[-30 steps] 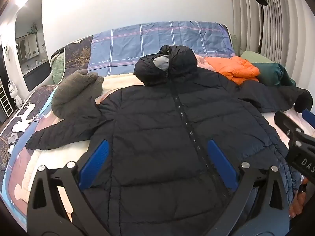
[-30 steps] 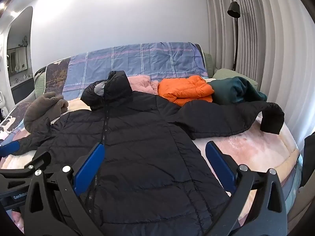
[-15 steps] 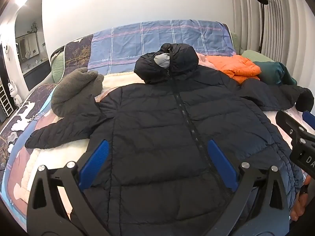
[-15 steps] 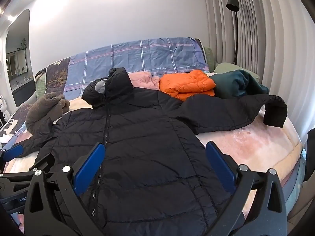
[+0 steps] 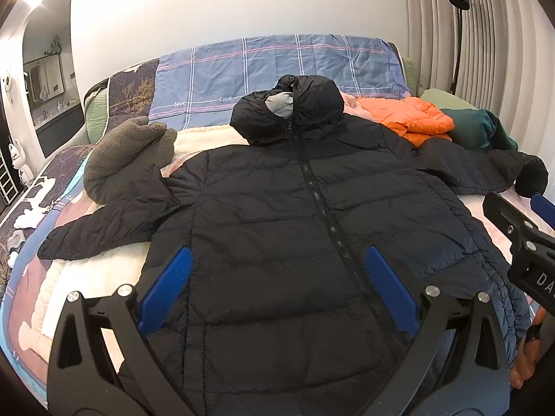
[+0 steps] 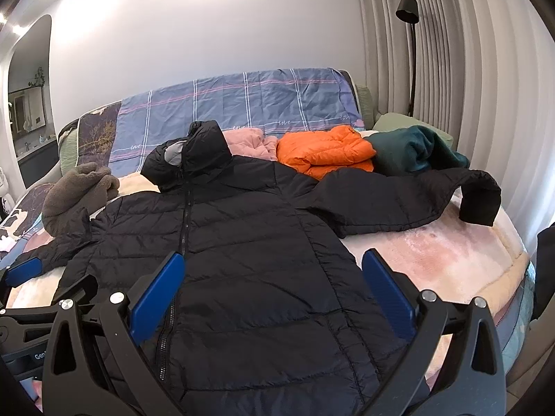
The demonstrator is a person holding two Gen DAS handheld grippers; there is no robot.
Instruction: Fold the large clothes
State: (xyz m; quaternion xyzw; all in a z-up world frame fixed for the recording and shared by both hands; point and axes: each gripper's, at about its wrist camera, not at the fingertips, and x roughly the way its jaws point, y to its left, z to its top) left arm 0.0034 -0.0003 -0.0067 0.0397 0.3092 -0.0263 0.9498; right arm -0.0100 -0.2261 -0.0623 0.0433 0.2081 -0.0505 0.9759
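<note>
Black puffer jacket point(image 5: 277, 215) lies spread, unfolded; both wide-open, empty hand-held grippers, left point(image 5: 277, 287) and right point(image 6: 270, 287), probably take a sleeve point(image 6: 409, 201) next

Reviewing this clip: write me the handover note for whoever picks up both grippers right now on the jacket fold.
Left gripper: open, holding nothing, over the lower front of the black puffer jacket.
Right gripper: open, holding nothing, over the jacket's lower right side.
The jacket lies face up on the bed, zipped, hood toward the headboard, both sleeves spread outward. One sleeve reaches toward the curtain side, its cuff bent over; the other sleeve lies below a grey fleece.
An orange jacket and a teal garment sit behind it.
Done: jacket laid flat. Left: every fold; the sleeves probably go in first.
</note>
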